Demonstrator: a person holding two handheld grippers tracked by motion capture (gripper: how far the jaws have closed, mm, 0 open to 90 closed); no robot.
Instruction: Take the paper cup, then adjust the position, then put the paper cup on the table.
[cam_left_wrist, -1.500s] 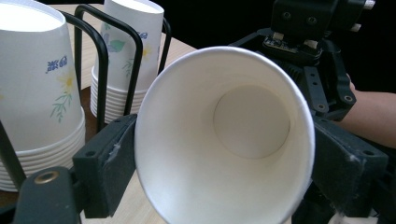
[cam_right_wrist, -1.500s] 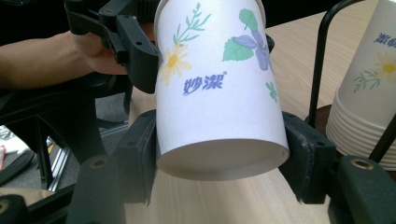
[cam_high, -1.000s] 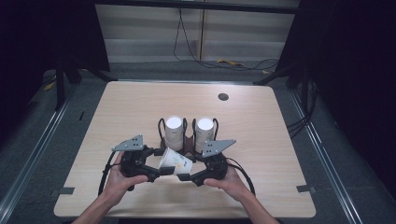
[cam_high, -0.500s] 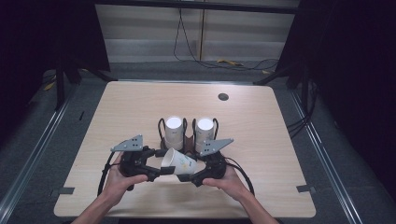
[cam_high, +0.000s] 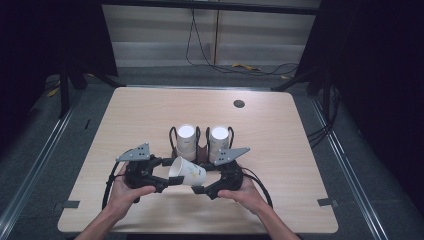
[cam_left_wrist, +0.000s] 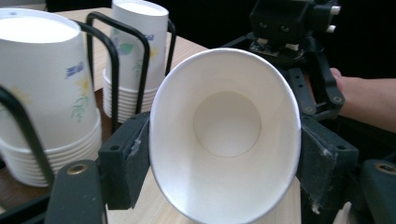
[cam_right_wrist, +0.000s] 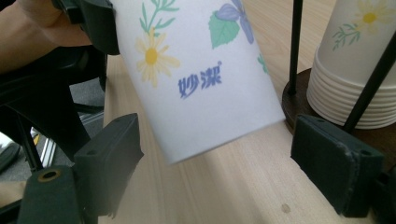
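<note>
A white paper cup (cam_high: 188, 171) with a flower print lies on its side in the air between my two grippers, just in front of the cup rack. My left gripper (cam_high: 172, 176) is shut on its rim. In the left gripper view the pads (cam_left_wrist: 126, 158) squeeze the cup's mouth (cam_left_wrist: 224, 130) into an oval. My right gripper (cam_high: 201, 186) is open and its jaws have just been opening. In the right gripper view its pads (cam_right_wrist: 112, 144) stand to either side of the cup's base end (cam_right_wrist: 201, 70) without touching it.
Two stacks of upside-down paper cups (cam_high: 186, 137) (cam_high: 219, 140) stand in black wire holders on a dark base, just behind the grippers. A round cable hole (cam_high: 239, 104) sits at the back right of the wooden table (cam_high: 280, 150).
The right gripper's jaws have spread apart from the cup's base. The cup stays in the left gripper. Both hands have kept their places.
</note>
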